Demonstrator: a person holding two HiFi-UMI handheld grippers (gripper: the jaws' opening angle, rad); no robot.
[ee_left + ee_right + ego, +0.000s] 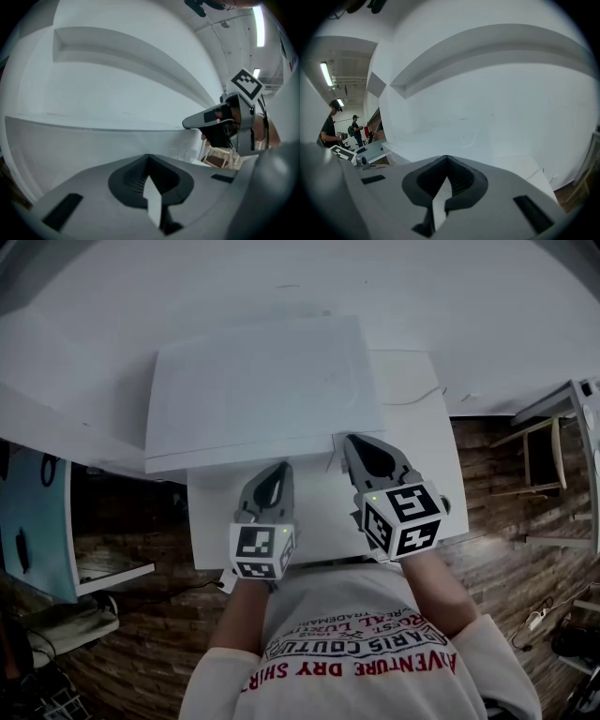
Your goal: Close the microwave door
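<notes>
Door looks flush with the microwave front from above; can't tell if it's latched. Microwave sits at the back of the table, both grippers close in front of it. Right gripper is clenched and empty, tip at or just beside the front near its right corner. Left gripper is also clenched on nothing, tip just short of the front. My take: no grasp needed, push with closed tips. Press square on the door's free edge (hinge side unclear), light steady force until it seats. Watch that the box doesn't slide back.
</notes>
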